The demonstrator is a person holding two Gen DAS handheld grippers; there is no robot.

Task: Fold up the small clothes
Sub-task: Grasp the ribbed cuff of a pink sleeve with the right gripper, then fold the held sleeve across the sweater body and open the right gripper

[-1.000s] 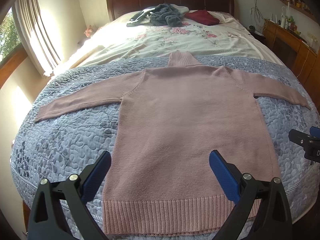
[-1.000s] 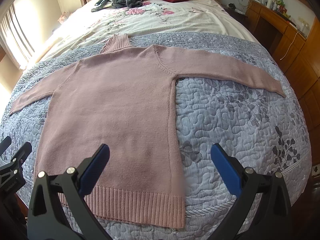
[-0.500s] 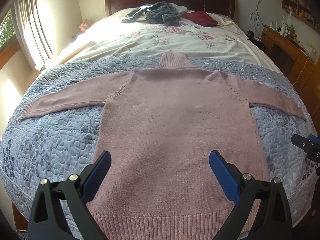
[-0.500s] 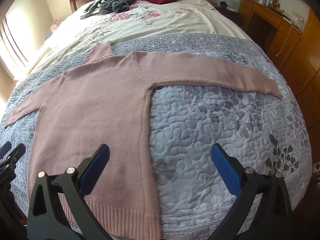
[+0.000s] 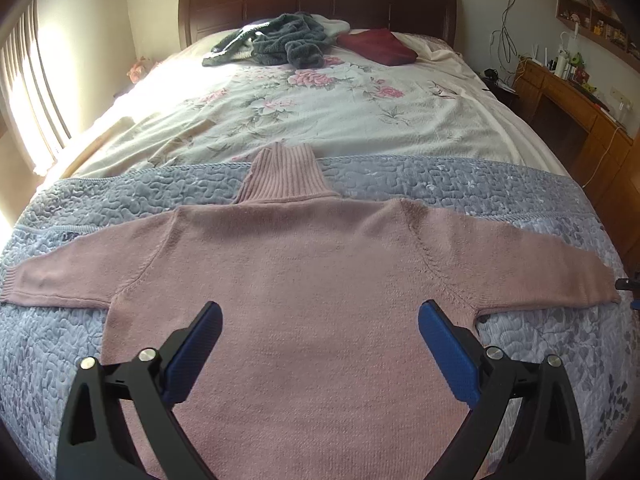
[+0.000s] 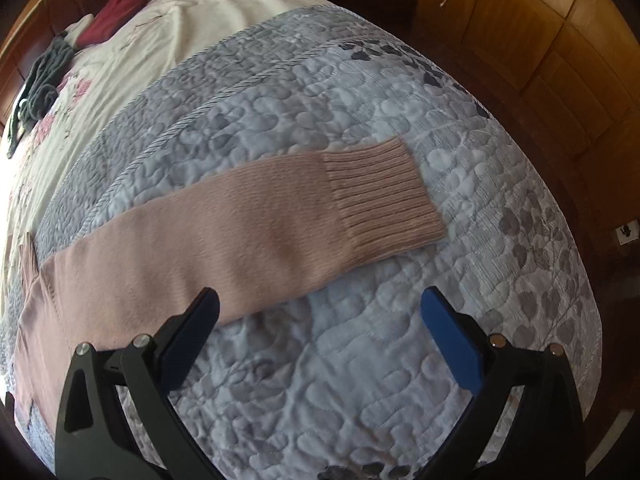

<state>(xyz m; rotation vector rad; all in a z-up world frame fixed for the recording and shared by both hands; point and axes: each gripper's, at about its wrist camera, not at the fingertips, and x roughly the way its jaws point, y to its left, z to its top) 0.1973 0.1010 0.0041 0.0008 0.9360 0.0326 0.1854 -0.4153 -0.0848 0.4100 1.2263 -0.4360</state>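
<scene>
Pink sweater lies flat on the grey quilted blanket across the foot of the bed, ribbed collar pointing toward the headboard, both sleeves spread out sideways. Hem hidden in the left wrist view, cut off by the frame bottom and the tong arms. Left cuff runs into the frame edge; right cuff end hard to make out at the far right. In the right wrist view only the right sleeve and its ribbed cuff show clearly; the sweater body is squeezed into the left margin. Left gripper wide apart, holding nothing, over the sweater's back, below the shoulders. Right gripper also wide, empty, over bare blanket just below the sleeve, left pad overlapping the sleeve's lower edge. Contact with the fabric cannot be told. Grey garment and dark red item lie near the headboard.
</scene>
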